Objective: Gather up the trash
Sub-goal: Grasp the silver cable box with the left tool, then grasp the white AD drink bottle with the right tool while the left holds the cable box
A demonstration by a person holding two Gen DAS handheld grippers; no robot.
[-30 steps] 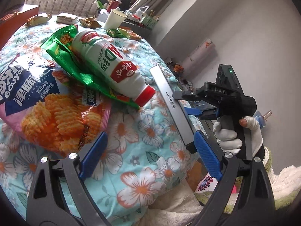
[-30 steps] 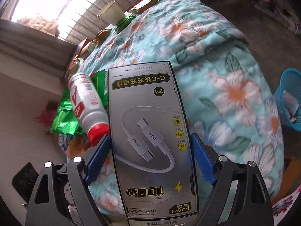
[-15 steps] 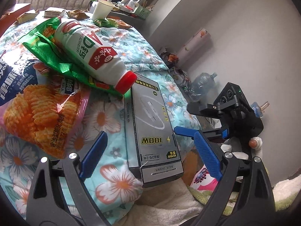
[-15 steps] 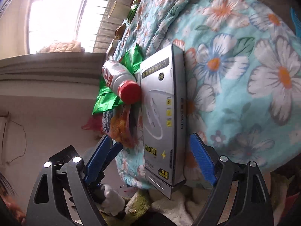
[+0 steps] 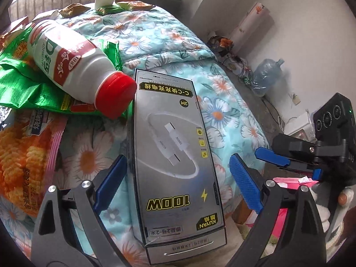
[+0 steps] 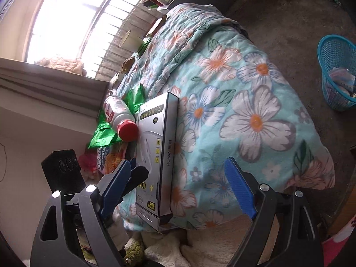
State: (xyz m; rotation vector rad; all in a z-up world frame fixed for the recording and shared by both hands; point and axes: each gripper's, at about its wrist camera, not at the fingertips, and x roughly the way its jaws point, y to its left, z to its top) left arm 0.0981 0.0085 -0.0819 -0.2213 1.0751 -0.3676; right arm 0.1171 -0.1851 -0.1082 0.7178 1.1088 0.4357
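Left wrist view shows the silver charging-cable box [image 5: 175, 155] lying flat near the edge of the floral quilt [image 5: 222, 111], its far corner touching the red cap of the white drink bottle [image 5: 73, 64], with the left gripper [image 5: 178, 184] spread wide to either side of it and nothing held. The box looks like light, stiff cardboard with a glossy, possibly slippery face, so pinching its long side walls seems best. The right gripper [image 6: 178, 189] is also wide and empty; a blue basket [image 6: 338, 73] stands on the floor.
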